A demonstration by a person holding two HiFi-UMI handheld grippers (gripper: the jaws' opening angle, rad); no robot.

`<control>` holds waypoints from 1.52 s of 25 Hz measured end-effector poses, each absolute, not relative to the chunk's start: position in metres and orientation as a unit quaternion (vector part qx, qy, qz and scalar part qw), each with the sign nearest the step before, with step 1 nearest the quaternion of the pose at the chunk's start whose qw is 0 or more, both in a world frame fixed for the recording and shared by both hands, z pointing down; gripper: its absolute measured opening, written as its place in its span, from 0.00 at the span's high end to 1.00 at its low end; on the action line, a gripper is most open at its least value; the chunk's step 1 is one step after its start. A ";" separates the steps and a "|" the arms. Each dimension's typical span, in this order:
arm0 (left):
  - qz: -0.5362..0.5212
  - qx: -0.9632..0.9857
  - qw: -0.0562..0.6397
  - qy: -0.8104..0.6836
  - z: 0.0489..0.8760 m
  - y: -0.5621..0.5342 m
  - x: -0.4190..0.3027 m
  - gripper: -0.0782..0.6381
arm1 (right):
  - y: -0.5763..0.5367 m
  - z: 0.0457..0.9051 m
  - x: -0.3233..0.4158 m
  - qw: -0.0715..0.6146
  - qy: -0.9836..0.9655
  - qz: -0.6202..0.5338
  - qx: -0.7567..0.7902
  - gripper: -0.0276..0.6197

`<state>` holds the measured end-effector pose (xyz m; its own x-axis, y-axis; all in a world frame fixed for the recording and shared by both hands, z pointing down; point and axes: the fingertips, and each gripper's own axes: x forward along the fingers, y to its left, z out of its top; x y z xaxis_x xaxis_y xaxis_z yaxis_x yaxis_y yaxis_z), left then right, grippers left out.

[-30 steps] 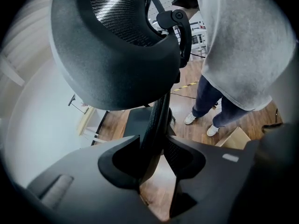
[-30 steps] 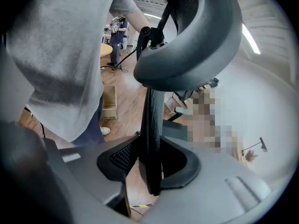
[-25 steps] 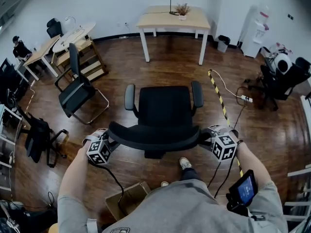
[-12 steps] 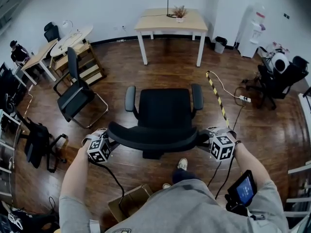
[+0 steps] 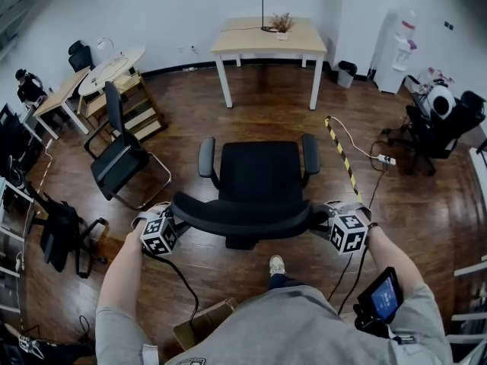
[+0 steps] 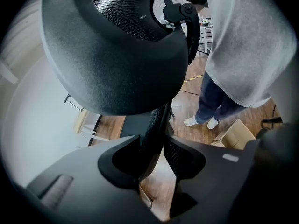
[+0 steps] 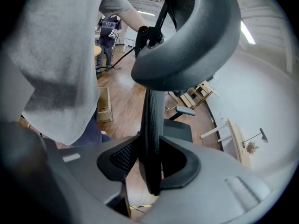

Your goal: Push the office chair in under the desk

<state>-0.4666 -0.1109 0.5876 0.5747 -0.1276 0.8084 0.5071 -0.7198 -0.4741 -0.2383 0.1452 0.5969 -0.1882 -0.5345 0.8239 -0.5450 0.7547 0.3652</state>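
Grip on office chair (image 7: 150, 125) shows in gripper views, not head view.

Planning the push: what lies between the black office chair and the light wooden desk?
Only bare dark wooden floor separates black office chair and light wooden desk, per head view.

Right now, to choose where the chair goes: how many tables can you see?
3: the lamp desk straight ahead, a round table far left, a long table beside it. Frame edges may hide others.
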 end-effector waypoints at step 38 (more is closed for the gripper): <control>-0.468 -0.805 0.341 -0.133 0.593 -0.214 -0.289 0.67 | 0.047 0.597 -0.062 0.544 -0.763 0.017 0.350 0.73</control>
<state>-0.2894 -0.2138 0.5934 0.5272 -0.1040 0.8434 0.5334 -0.7321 -0.4237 -0.0622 0.0472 0.5970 -0.1638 -0.5159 0.8408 -0.5525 0.7541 0.3550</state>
